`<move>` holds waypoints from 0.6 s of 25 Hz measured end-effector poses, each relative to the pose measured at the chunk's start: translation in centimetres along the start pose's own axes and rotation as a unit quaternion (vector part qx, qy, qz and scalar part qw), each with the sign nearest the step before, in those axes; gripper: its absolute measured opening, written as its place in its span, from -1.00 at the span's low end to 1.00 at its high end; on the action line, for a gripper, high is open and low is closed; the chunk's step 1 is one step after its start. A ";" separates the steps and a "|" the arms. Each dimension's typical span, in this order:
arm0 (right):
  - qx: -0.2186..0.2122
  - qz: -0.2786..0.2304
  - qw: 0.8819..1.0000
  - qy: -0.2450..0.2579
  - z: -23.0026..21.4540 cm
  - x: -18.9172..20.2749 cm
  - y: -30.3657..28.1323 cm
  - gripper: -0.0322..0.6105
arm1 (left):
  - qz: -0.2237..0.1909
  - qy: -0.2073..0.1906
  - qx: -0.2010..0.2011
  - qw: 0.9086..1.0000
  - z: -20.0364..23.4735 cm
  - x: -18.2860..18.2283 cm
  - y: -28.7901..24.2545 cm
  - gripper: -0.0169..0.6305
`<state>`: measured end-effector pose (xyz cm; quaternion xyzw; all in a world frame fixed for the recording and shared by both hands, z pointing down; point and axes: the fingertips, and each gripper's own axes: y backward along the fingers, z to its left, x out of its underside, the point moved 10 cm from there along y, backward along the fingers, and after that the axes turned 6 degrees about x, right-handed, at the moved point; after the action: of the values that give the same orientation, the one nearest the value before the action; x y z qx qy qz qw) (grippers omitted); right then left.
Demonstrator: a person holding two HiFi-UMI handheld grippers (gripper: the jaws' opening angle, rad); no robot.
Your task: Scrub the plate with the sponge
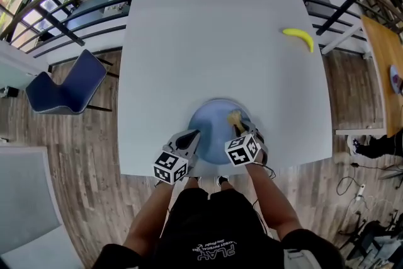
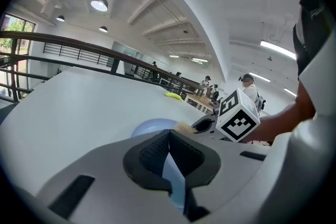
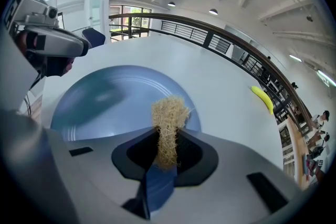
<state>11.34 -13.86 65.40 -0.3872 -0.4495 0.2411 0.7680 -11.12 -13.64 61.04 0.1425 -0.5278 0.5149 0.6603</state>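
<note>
Your right gripper (image 3: 167,140) has its jaws closed on the loofah sponge (image 3: 169,115). The sponge sticks out lengthwise, straight ahead of the jaws, over the right part of the blue plate (image 3: 105,97). The jaws of your left gripper (image 2: 169,135) are pressed together at the plate's left rim.

- big white square table (image 1: 214,41) with a plain matte top, standing on a wood plank floor (image 1: 94,154)
- a round blue plate (image 1: 211,126) lies flat on it, right up near the table's near edge, roughly mid-width
- a yellow banana (image 1: 299,38) lies over toward the far right corner, close to the right edge and well apart from the plate
</note>
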 end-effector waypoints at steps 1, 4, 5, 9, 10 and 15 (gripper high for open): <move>0.001 0.002 1.000 0.000 -0.2 0.0 0.0 -0.67 | -0.001 0.000 0.000 1.000 0.0 -0.1 0.1 -0.91; 0.008 0.009 1.000 -0.005 -0.2 0.2 0.1 -0.67 | 0.000 -0.001 -0.001 1.000 0.0 -0.3 0.9 -0.91; 0.008 0.009 1.000 -0.009 -0.1 0.2 0.2 -0.68 | 0.001 -0.001 -0.002 1.000 0.0 -0.3 1.3 -0.91; 0.003 0.009 1.000 -0.016 -0.4 -0.1 0.2 -0.67 | 0.003 -0.004 -0.004 1.000 0.0 -0.6 1.6 -0.91; 0.004 0.007 1.000 -0.021 -0.5 -0.3 0.3 -0.67 | 0.002 -0.004 -0.003 1.000 -0.1 -0.7 1.6 -0.91; 0.001 -0.021 0.999 -0.045 -0.4 -1.4 1.9 -0.67 | 0.002 -0.003 -0.001 1.000 -0.6 -0.7 1.8 -0.91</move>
<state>10.99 -13.93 62.98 -0.3655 -0.4910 0.2429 0.7526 -12.19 -12.85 59.55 0.1419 -0.5309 0.5151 0.6578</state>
